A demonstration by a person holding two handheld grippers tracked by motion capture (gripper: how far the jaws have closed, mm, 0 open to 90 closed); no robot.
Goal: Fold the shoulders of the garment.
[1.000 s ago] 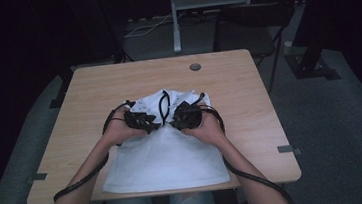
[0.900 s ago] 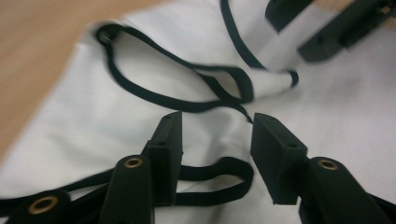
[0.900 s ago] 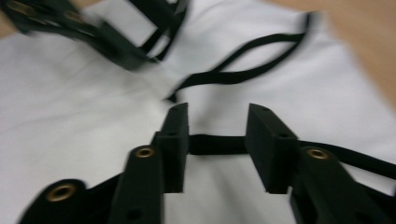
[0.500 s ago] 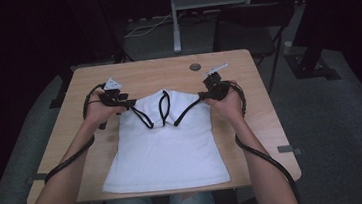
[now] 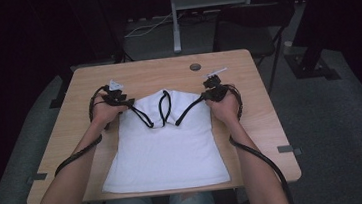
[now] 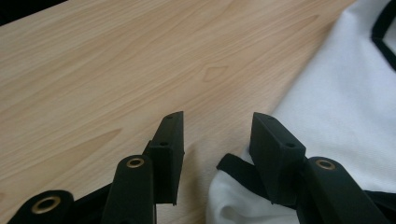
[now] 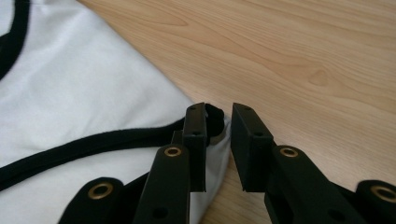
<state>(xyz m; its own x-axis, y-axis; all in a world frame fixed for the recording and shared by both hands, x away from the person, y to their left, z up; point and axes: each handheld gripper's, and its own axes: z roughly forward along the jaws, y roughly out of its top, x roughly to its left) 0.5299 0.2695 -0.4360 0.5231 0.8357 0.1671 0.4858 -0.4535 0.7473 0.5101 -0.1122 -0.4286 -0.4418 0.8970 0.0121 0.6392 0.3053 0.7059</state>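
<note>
A white sleeveless shirt (image 5: 166,148) with black trim lies flat on the wooden table (image 5: 166,71), its straps toward the far side. My left gripper (image 5: 128,105) is at the shirt's upper left corner. In the left gripper view its jaws (image 6: 217,123) stand wide apart over bare wood and have just been closing. The shirt (image 6: 345,93) has a trimmed corner beside the right jaw, unpinched. My right gripper (image 5: 207,96) is at the upper right corner. Its jaws (image 7: 218,114) have just been closing to a narrow gap, and the shirt (image 7: 84,84) has a trimmed edge lying in that gap unpressed.
A small dark round disc (image 5: 195,67) sits near the table's far edge. Bare wood borders the shirt on the left, right and far sides. Behind the table stand a metal stand (image 5: 176,27) and a dark chair (image 5: 252,30). Cables trail along both forearms.
Both hands have moved apart from the shirt's middle to its upper corners. The shirt's top, bunched before, now lies spread flat.
</note>
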